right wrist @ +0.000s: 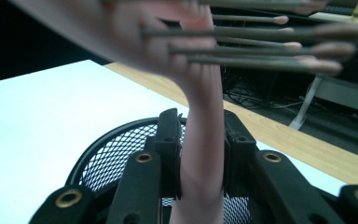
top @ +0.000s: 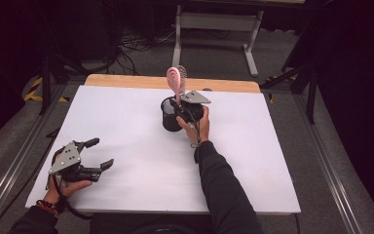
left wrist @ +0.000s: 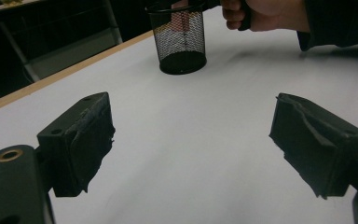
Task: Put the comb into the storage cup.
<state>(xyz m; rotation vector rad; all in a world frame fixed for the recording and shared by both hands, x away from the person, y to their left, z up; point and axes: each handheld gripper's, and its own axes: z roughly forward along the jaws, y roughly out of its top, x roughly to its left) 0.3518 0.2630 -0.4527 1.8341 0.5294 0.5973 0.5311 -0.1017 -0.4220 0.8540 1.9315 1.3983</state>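
Hovering over the black mesh cup (top: pixel 171 117) near the far middle of the white surface (top: pixel 141 161): a pink hairbrush (top: pixel 177 78), handle down inside the rim, head upright above it. Clamped by the handle between the fingers (right wrist: pixel 168 140) of the right gripper (top: pixel 182 104), shut tight on it, seen close in the right gripper view. Could tip the light cup if the handle drags against the mesh wall on the way down or out. Could also topple it once let go, being top-heavy with that broad head riding high. Looks pale pink and smooth, slim handle, oval head with thin dark bristles tipped in pink (right wrist: pixel 279 20). Resting well apart at the near left edge, left gripper (top: pixel 96 155) with fingers (left wrist: pixel 81 140) spread wide, holding nothing
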